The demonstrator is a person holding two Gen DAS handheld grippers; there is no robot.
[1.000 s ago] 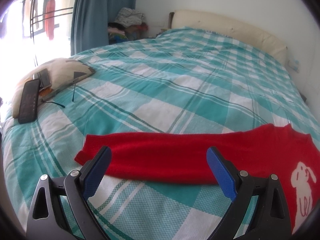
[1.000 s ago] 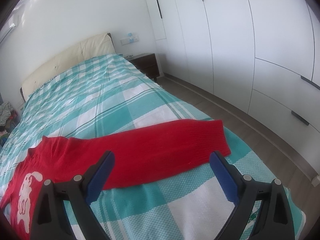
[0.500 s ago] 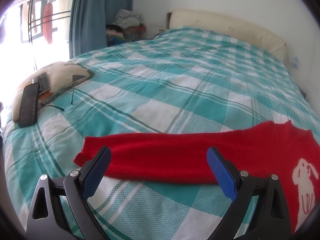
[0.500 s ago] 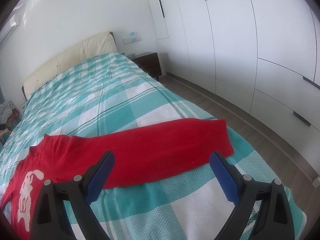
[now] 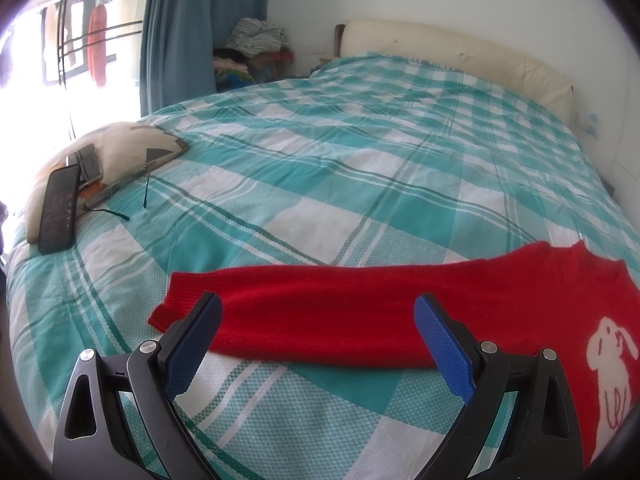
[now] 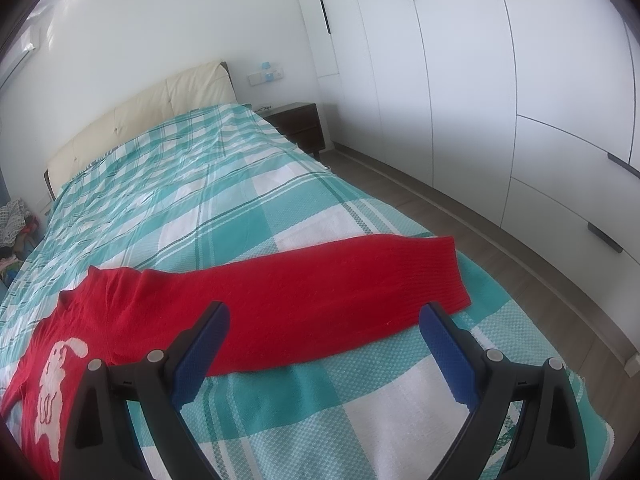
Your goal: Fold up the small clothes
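Note:
A small red sweater (image 5: 360, 312) with a white rabbit on its front lies flat on the teal checked bedspread (image 5: 340, 184), both sleeves stretched out sideways. My left gripper (image 5: 318, 320) is open and empty, hovering just short of the left sleeve, whose cuff (image 5: 168, 304) lies by my left finger. My right gripper (image 6: 324, 332) is open and empty above the near edge of the right sleeve (image 6: 320, 292); its cuff (image 6: 452, 272) lies near the bed's right edge.
A beige cushion (image 5: 116, 160) with a dark phone (image 5: 58, 210) and a cable lies at the bed's left side. A clothes pile (image 5: 256, 52) sits by the blue curtain. A nightstand (image 6: 300, 124), white wardrobes (image 6: 500, 100) and wooden floor (image 6: 520, 264) are right of the bed.
Both views have shifted only slightly; the sweater lies as before and both grippers stay open over the sleeves.

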